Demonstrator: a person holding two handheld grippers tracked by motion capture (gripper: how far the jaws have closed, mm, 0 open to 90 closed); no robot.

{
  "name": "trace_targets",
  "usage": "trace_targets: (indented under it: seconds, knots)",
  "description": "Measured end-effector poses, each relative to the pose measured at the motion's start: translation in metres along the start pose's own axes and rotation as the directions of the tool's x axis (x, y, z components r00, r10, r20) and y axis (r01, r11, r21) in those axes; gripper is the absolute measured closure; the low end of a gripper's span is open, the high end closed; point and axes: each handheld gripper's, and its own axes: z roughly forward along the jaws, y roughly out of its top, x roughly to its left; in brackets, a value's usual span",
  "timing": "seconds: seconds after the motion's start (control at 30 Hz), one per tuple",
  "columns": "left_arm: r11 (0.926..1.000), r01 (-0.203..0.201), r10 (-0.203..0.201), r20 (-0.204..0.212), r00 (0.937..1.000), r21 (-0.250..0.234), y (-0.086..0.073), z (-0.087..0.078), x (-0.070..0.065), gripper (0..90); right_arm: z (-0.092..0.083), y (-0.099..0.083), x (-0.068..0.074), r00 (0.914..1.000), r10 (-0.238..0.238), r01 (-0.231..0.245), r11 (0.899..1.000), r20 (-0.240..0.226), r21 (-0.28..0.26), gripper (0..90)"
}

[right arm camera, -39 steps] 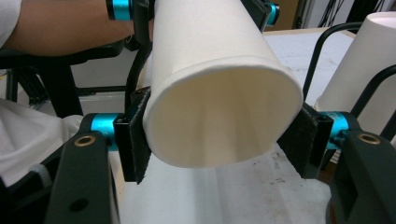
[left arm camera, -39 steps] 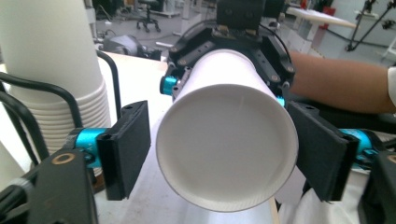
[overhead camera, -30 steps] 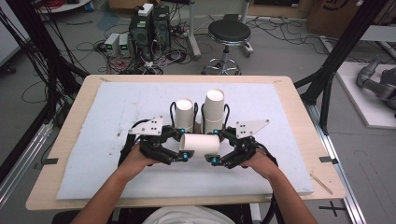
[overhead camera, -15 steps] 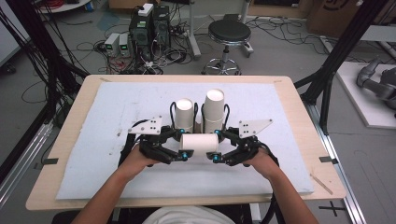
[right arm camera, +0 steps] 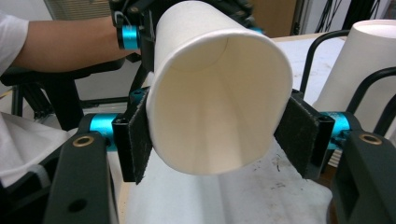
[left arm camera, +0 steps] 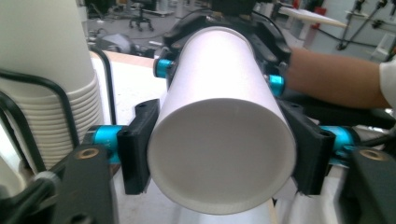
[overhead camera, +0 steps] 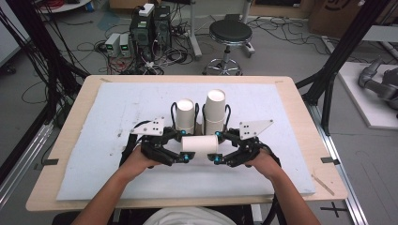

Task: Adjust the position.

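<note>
A white paper cup (overhead camera: 199, 144) lies on its side just above the white board, held between my two grippers. My left gripper (overhead camera: 184, 146) is shut on its base end; in the left gripper view (left arm camera: 222, 154) both pads press the cup (left arm camera: 219, 140) and have just tightened a little. My right gripper (overhead camera: 217, 147) grips the open-mouth end. Its jaws have just been closing with the cup (right arm camera: 219, 93) between them. In the right gripper view (right arm camera: 224, 135) the pads (right arm camera: 137, 140) touch the cup's rim on both sides.
Two stacks of paper cups, a shorter one (overhead camera: 185, 115) and a taller one (overhead camera: 215, 110), stand in black wire holders just behind the grippers. A white board (overhead camera: 117, 108) covers the wooden table (overhead camera: 300, 108). A stool (overhead camera: 230, 35) and computers (overhead camera: 150, 28) stand on the floor beyond.
</note>
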Motion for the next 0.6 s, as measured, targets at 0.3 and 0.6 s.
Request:
trace_targets:
  seconds: [0.3,0.6]
  knots:
    - [0.9992,0.006,-0.006,0.000,1.0000,-0.039,0.0013,-0.0038,0.0009,34.9,-0.0011,0.0013,0.0000,0.9972,0.074,-0.073,0.995,0.011,-0.061,19.5]
    - [0.9998,-0.009,0.009,-0.008,0.9999,-0.016,-0.0017,0.0019,-0.0008,35.3,-0.0052,0.0036,0.0002,0.9978,0.066,-0.065,0.994,0.005,-0.088,30.0]
